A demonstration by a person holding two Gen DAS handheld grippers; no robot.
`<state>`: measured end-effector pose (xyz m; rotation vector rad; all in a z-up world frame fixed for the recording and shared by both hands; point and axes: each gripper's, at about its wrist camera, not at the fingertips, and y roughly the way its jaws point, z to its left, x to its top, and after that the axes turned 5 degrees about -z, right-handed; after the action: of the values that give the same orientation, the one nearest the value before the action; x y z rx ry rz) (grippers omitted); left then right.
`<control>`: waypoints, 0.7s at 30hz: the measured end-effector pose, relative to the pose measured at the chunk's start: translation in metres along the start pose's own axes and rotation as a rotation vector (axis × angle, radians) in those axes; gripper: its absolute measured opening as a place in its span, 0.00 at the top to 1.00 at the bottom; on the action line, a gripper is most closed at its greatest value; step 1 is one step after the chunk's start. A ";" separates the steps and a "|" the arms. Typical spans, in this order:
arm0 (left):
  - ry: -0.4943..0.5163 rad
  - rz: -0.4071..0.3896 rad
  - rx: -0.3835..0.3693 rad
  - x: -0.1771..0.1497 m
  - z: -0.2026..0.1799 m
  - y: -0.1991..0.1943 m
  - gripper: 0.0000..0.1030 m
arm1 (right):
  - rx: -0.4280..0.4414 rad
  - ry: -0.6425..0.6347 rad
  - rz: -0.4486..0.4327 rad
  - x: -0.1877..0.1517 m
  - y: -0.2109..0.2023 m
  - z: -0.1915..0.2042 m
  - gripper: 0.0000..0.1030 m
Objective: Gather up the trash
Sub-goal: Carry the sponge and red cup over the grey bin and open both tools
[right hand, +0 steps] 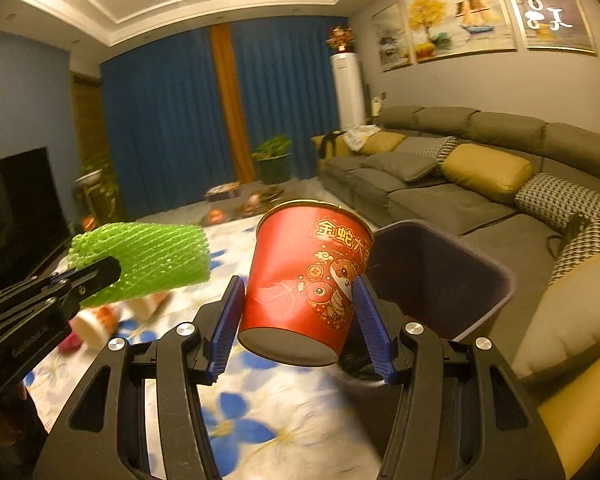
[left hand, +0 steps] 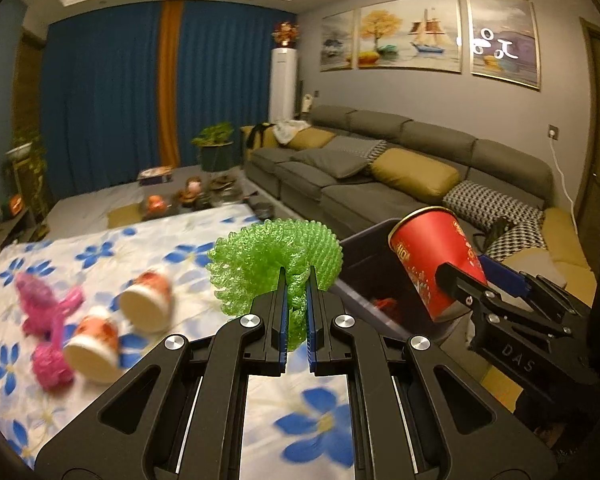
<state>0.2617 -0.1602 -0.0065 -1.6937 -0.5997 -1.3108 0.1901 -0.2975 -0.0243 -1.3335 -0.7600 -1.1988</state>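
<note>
My left gripper (left hand: pixel 296 280) is shut on a green foam net sleeve (left hand: pixel 268 256), held above the flowered tablecloth (left hand: pixel 100 240); the same sleeve (right hand: pixel 148 264) shows at the left of the right wrist view. My right gripper (right hand: pixel 298 292) is shut on a red paper cup (right hand: pixel 308 276) with a gold rim, tilted, beside a dark bin (right hand: pixel 460 264). In the left wrist view the cup (left hand: pixel 436 256) hangs over the bin (left hand: pixel 372 264). Two more cups (left hand: pixel 148 300) (left hand: pixel 92 352) lie on their sides on the cloth, next to pink foam netting (left hand: pixel 48 320).
A grey sofa (left hand: pixel 380 168) with yellow and patterned cushions runs along the right. Blue curtains, a white standing unit and potted plants (left hand: pixel 216 148) are at the back. A dark television (right hand: pixel 16 216) stands at the left. Small ornaments sit on the floor beyond the table.
</note>
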 end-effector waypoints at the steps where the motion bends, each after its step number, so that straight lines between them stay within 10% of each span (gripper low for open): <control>1: 0.003 0.000 -0.011 0.002 -0.005 0.005 0.94 | -0.018 0.007 -0.007 0.004 0.001 -0.008 0.46; 21: 0.018 0.015 -0.142 0.012 -0.074 0.099 0.94 | -0.112 0.075 -0.031 0.018 0.027 -0.072 0.46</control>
<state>0.3071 -0.2742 -0.0258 -1.7957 -0.4922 -1.3843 0.2047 -0.3749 -0.0260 -1.3642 -0.6705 -1.3243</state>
